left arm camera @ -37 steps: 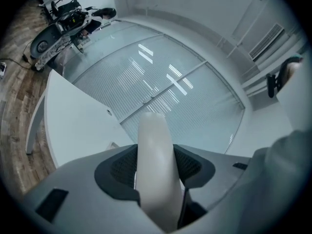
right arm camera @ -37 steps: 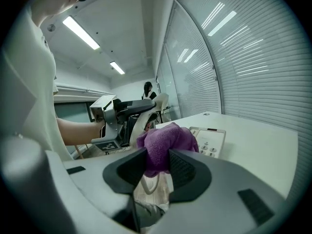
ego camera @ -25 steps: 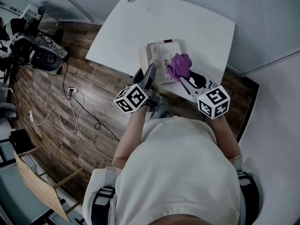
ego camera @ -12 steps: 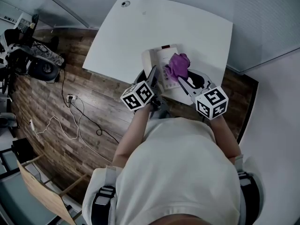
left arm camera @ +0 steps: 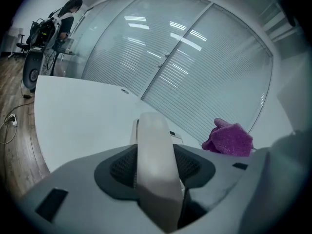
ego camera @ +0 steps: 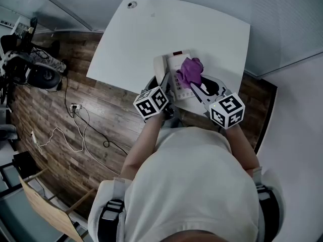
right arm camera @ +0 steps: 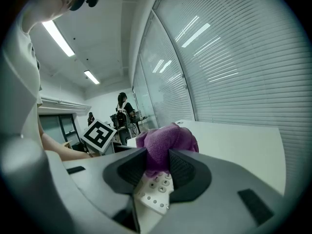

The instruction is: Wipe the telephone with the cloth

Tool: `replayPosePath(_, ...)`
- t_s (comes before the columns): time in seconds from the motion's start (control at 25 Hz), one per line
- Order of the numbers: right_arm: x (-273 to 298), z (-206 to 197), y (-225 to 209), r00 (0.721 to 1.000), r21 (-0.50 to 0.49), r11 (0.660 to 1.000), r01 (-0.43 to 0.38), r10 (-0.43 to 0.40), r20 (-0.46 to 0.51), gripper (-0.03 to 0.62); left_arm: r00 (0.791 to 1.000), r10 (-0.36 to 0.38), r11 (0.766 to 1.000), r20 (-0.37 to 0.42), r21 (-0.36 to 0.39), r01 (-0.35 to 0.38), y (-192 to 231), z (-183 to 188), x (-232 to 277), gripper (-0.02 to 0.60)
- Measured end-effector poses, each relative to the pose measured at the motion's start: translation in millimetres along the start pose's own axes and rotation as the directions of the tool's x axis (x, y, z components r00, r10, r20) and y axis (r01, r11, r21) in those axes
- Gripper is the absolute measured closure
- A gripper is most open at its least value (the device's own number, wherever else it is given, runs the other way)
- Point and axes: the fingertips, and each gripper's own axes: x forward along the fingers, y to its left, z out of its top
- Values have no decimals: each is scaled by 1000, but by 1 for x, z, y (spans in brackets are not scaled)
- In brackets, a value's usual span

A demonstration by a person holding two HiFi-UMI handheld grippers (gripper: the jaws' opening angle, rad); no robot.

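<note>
White bench [ego camera: 151,29] beside a glass wall [left arm camera: 195,57] with blinds: the left gripper [left arm camera: 155,167] is clamped on the pale handset [left arm camera: 152,135], its jaws set wide across it. The right gripper [right arm camera: 157,165] pinches a bunched purple cloth [right arm camera: 165,139] just above the keypad [right arm camera: 157,189]. The telephone [ego camera: 175,60] sits at the bench's near edge, in front of the person [ego camera: 197,185]. Loose cables [ego camera: 81,130] trail over the wood floor [ego camera: 45,110] to the left.
</note>
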Motion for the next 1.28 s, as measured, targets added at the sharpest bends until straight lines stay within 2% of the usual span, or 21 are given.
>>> replayPosePath(0.44, 6, 1, -4, 1000, 10, 1000, -3, 3, 6, 451, 999, 44, 998, 9, 40, -44, 0, -5, 6, 354)
replayPosePath(0.64, 4, 4, -1, 1000, 8, 1000, -12, 12, 5, 451, 999, 13, 999, 39, 35, -15, -7, 8, 3, 356)
replayPosePath(1.08, -17, 3, 9, 999, 0, 1000, -29, 29, 22, 451, 995, 44, 999, 95, 1, -44, -19, 9, -31, 356)
replayPosePath(1.16, -25, -2, 14, 999, -2, 999, -34, 34, 23, 451, 993, 54, 999, 105, -6, -53, -22, 5, -43, 370)
replayPosePath(1.28, -36, -9, 24, 999, -5, 999, -45, 46, 23, 451, 990, 73, 997, 120, -9, -72, -27, -4, -62, 453)
